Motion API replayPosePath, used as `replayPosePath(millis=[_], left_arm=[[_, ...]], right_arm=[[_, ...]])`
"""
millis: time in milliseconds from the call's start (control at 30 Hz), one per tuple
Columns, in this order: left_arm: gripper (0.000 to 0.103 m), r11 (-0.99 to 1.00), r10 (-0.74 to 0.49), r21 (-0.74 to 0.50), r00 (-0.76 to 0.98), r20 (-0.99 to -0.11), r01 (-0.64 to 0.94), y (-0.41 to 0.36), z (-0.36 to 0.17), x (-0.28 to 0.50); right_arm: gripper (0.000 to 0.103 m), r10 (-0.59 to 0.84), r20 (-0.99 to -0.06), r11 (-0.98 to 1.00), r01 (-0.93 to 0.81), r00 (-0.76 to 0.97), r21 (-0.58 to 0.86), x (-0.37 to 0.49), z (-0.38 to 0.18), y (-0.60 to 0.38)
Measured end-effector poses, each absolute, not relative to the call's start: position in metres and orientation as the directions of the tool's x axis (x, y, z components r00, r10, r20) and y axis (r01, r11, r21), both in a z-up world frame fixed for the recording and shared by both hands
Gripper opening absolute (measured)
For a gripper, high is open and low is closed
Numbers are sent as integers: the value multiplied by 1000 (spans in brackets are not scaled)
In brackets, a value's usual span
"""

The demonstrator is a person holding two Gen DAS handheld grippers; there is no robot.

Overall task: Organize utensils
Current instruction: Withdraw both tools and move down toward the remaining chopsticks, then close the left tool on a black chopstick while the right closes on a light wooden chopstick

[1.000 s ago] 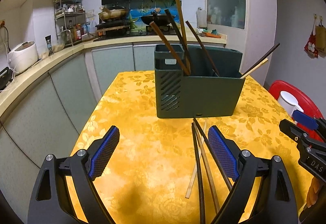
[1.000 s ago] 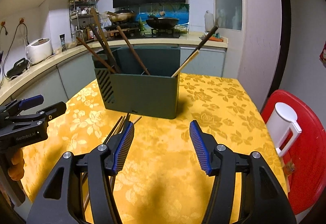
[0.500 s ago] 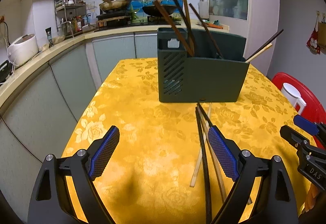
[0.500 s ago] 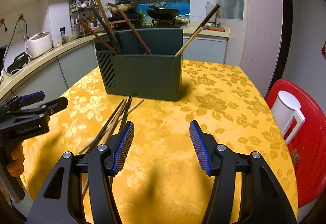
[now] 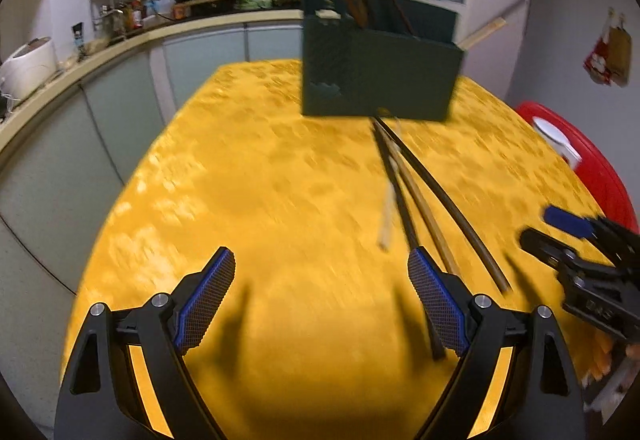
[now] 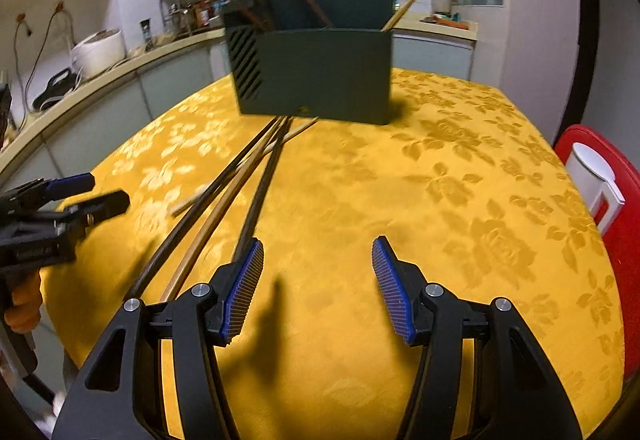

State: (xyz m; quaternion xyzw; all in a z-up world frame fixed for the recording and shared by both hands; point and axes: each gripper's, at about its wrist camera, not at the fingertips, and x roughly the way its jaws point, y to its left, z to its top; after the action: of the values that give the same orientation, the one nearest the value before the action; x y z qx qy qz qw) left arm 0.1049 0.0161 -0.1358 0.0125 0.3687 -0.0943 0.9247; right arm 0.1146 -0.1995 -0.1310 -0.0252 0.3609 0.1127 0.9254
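Green holder (image 6: 316,72) at the table's (image 6: 440,200) far edge, loose chopsticks (image 6: 224,200) before it.
Both grippers, left (image 5: 320,300) and right (image 6: 318,288), released and empty, now sit lower, nearer the cloth.

left gripper (image 5: 320,286) jaws wide, right gripper (image 6: 318,280) jaws apart

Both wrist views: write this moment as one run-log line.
left gripper: open, empty | right gripper: open, empty | chopsticks: loose on table | holder: partly filled
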Motion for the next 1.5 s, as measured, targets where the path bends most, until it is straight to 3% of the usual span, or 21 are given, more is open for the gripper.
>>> replayPosePath(millis=[367,533,1367,1500], left_arm=[[84,955,-239,-32,694,-679,296,-11,-150,73],[66,959,-204,-4,682,-702,282,-12,-161,76],[65,959,-201,5,694,-691,283,-12,-162,74],[59,960,-200,5,696,-690,281,-12,-161,74]], right_arm=[[55,220,-701,956,-293,679,16,105,-143,-174],[54,199,-701,959,-283,685,-5,106,-145,-174],[53,196,-694,961,-278,693,-6,108,-146,-176],[49,197,-693,960,-279,694,-6,108,-146,-176]])
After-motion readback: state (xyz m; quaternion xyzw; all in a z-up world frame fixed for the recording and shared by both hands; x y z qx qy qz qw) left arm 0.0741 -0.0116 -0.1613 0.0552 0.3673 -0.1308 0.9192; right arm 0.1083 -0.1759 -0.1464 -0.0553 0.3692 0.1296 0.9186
